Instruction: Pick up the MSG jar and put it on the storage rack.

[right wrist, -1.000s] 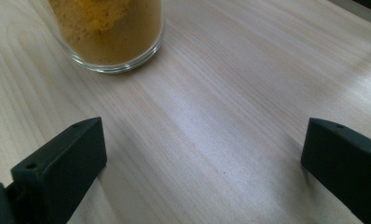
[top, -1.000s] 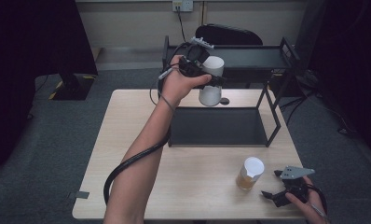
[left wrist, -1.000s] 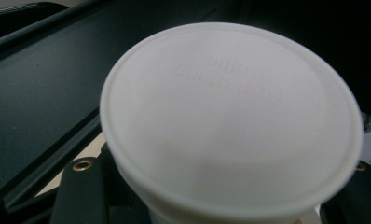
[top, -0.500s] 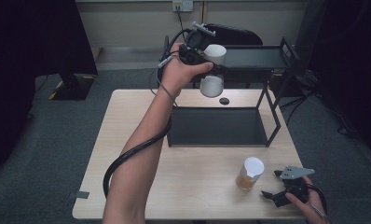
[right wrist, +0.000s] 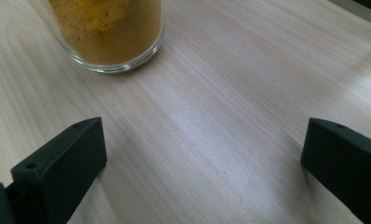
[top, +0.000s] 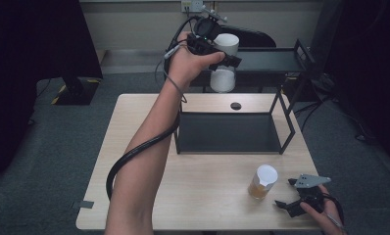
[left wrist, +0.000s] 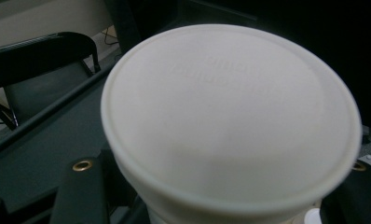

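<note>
My left gripper [top: 221, 55] is shut on a white jar [top: 223, 78], gripping it just under its white lid [top: 227, 42]. It holds the jar upright in the air at the back, beside the left end of the black rack's top shelf [top: 269, 60]. In the left gripper view the lid [left wrist: 230, 116] looms close between the two jaws. At the table's front right corner my right gripper [top: 287, 192] rests open, its jaws wide apart over bare wood [right wrist: 202, 154]. A glass jar of yellow-brown powder [top: 263, 182] [right wrist: 109, 32] stands just left of it, untouched.
The black wire rack's lower shelf [top: 230, 133] sits on the middle of the wooden table [top: 207, 200]. A small dark disc [top: 235, 105] lies on the table behind it. A dark chair [left wrist: 39, 51] stands beyond the table. Cable trails along the left forearm.
The left hand has lifted the white jar higher, from just above the table's back to the level of the rack's top shelf. The right gripper and the powder jar have stayed put.
</note>
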Demonstrator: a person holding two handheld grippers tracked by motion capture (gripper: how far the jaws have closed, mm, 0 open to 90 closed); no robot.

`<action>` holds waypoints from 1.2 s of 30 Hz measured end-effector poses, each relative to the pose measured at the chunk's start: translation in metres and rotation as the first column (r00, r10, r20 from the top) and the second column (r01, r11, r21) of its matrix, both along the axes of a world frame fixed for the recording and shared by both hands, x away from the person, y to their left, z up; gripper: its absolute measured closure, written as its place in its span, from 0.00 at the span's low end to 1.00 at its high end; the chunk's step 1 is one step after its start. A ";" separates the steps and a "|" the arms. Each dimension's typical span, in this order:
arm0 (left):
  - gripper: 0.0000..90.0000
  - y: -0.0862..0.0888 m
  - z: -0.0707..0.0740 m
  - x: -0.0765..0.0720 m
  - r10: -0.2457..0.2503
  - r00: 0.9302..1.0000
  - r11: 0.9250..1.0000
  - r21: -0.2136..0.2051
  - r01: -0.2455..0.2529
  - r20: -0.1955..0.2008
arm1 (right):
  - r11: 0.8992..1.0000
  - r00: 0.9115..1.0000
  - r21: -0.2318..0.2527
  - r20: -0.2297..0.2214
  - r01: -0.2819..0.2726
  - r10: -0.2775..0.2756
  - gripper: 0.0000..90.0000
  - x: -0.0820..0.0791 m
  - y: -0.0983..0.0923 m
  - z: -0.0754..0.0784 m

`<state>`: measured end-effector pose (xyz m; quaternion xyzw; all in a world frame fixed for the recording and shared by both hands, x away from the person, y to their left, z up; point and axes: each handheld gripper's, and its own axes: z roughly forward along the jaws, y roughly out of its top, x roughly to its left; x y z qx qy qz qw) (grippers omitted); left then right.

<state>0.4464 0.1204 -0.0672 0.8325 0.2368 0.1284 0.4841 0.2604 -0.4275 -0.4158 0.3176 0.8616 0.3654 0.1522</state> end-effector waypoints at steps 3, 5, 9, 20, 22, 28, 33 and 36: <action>0.39 0.000 0.004 0.003 0.002 1.000 1.000 -0.002 -0.002 -0.006 | 1.000 1.000 0.000 0.000 0.000 0.000 0.00 0.000 0.000 0.000; 0.39 -0.001 0.007 0.003 0.008 1.000 1.000 0.002 -0.008 -0.001 | 1.000 1.000 0.000 0.001 -0.001 0.001 0.00 0.000 0.000 0.000; 0.39 0.000 0.010 0.007 0.013 1.000 1.000 -0.002 -0.013 -0.002 | 1.000 1.000 0.001 0.000 0.001 -0.001 0.00 0.000 0.000 0.000; 0.39 0.000 0.020 0.021 0.043 0.999 0.999 -0.005 -0.043 -0.001 | 1.000 1.000 0.001 -0.001 0.001 -0.001 0.00 0.000 0.000 0.000; 0.39 0.000 0.021 0.025 0.046 0.999 0.999 -0.007 -0.046 -0.003 | 1.000 1.000 0.001 0.000 0.000 0.000 0.00 0.000 0.000 0.000; 0.39 0.000 0.020 0.036 0.060 0.998 0.998 -0.009 -0.060 -0.002 | 1.000 1.000 0.002 -0.001 0.002 -0.002 0.00 0.000 0.000 0.000; 0.39 0.000 0.017 0.047 0.074 0.997 0.997 -0.016 -0.074 -0.009 | 1.000 1.000 0.002 0.000 0.002 -0.002 0.00 0.000 0.000 0.000; 0.39 0.000 0.015 0.053 0.087 0.996 0.996 -0.014 -0.087 -0.009 | 1.000 1.000 0.002 0.000 0.002 -0.002 0.00 0.000 0.000 0.000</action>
